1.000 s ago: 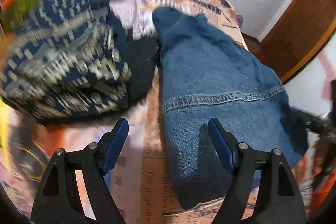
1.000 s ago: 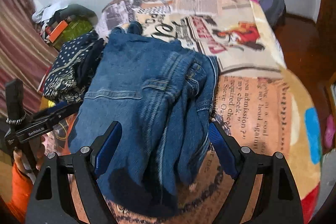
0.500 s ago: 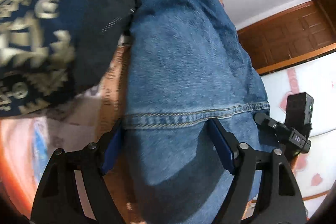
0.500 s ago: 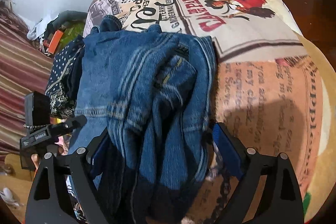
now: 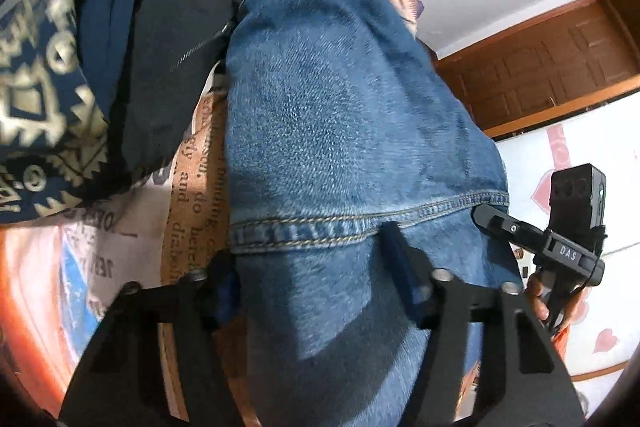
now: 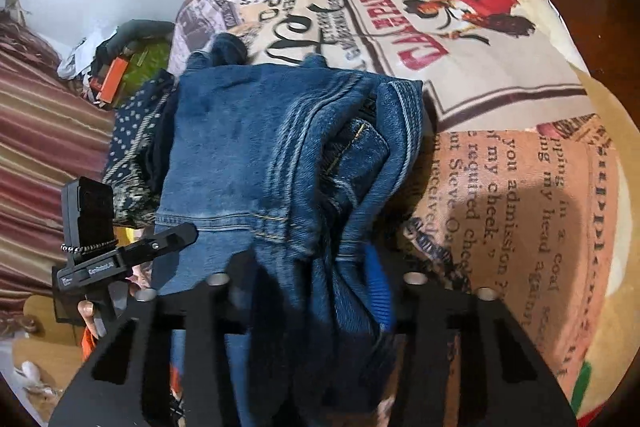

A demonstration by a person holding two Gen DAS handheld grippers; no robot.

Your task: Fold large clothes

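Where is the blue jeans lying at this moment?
The blue jeans lie bunched on the newspaper-print bedcover, left of centre in the right wrist view, directly right of the patterned navy garment.

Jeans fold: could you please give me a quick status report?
Both grippers, left and right, just closed onto the jeans. Jeans bunched on the bedspread. Patterned clothes lie alongside, left.

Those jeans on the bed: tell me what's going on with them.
A person is working on the jeans with a handheld gripper in each hand. The left gripper and the right gripper have both just been closing on the near end of the denim, which is bunched between each pair of jaws. The jeans lie roughly folded on the printed bedspread, beside a patterned navy cloth.
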